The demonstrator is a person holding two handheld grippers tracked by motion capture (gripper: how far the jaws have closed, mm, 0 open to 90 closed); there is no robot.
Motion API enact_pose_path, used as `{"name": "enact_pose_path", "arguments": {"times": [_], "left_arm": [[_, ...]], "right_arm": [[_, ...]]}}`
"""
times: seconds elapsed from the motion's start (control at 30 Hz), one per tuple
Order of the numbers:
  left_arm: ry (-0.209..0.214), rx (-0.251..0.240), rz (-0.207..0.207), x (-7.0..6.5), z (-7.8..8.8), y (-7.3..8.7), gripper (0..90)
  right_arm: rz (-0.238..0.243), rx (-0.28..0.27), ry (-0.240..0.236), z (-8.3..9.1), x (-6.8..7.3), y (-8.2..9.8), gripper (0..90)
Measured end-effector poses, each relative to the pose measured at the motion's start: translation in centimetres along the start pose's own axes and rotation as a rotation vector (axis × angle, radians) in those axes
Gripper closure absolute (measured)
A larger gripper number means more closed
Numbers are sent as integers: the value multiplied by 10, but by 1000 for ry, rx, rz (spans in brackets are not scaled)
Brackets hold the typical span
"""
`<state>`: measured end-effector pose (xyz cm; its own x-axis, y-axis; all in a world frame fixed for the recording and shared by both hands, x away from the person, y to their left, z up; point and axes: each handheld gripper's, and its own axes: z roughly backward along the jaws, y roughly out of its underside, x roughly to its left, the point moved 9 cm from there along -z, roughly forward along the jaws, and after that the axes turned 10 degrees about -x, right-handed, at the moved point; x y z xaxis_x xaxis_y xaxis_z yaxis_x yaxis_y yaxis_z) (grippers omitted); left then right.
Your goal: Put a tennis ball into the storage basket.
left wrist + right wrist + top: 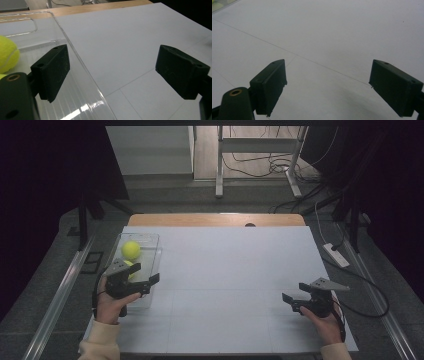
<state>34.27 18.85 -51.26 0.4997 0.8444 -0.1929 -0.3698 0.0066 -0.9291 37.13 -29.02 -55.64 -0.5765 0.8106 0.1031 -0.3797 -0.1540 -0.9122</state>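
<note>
Tennis ball [131,249], yellow-green, sits inside the clear plastic bin [152,240] at the left edge of the surface [225,270], toward the bin's far end; a second yellow-green shape shows just under my left gripper [145,281], partly hidden, so I can't say what it is. Left gripper's fingers [52,71] are released, nothing between them; in the left gripper view one finger hangs inside the bin and the other outside, straddling its right wall, with the ball off to the left. Right gripper [295,301] rests near the front-right corner of the surface, fingers [270,85] released and holding nothing. Step in hand, as I judge it: reaching for the ball. To do it well I'd bring both fingers inside the wall, centre them on the ball's widest part, and close gently so it doesn't squirt away or drag the light bin. No brand, label or writing readable on ball, bin or grippers.
</note>
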Motion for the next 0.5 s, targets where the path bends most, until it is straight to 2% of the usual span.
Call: {"name": "enact_pose_path", "arguments": {"times": [0.23, 0.27, 0.4, 0.5], "left_arm": [[34, 0, -40, -17, 3, 11, 131], [50, 7, -45, -23, 3, 14, 131], [59, 20, -68, -31, 1, 20, 130], [58, 25, -80, -33, -1, 22, 130]], "right_arm": [[-1, -3, -1, 1, 1, -1, 143], [-5, -9, -5, 1, 3, -2, 143], [-6, -13, -10, 1, 4, -3, 143], [-24, -22, -21, 1, 5, -4, 143]]}}
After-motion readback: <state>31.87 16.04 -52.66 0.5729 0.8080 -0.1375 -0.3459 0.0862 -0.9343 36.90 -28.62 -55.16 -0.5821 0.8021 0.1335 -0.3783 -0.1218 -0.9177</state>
